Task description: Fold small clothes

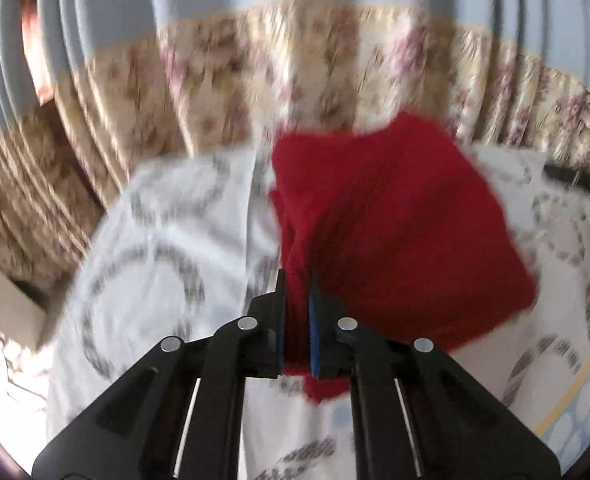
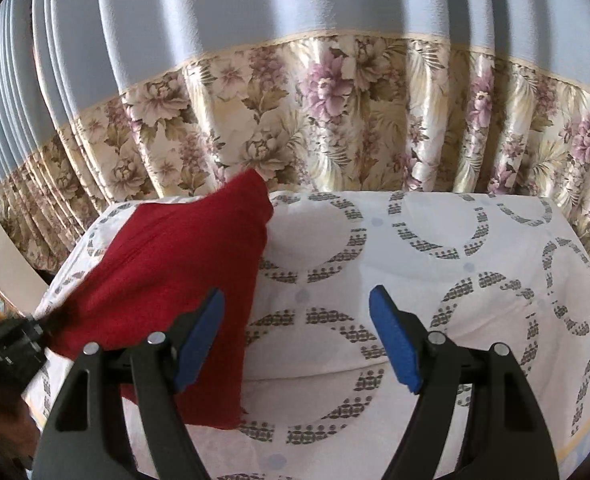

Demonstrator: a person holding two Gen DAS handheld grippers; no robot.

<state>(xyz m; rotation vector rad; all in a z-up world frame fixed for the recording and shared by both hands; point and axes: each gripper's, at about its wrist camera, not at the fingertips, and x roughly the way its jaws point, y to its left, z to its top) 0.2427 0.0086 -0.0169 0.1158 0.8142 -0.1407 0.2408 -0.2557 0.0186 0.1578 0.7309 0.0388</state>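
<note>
A dark red cloth [image 1: 395, 220] lies spread on a white sheet with grey ring patterns [image 1: 155, 240]. My left gripper [image 1: 296, 276] is shut on the cloth's near edge, a fold of red fabric pinched between its blue pads. The left wrist view is blurred. In the right wrist view the same red cloth [image 2: 175, 272] stretches from the left gripper [image 2: 35, 330] at the left edge up to a raised corner near the curtain. My right gripper [image 2: 297, 300] stands open above the sheet [image 2: 435, 280], nothing between its fingers; its left finger [image 2: 203, 332] overlaps the cloth's right edge.
A pleated curtain [image 2: 335, 120], pale blue above and floral below, hangs close behind the covered surface. A pale board or box [image 2: 3, 256] stands at the left beyond the sheet's edge. The sheet's right part [image 2: 515, 300] bears only its printed rings.
</note>
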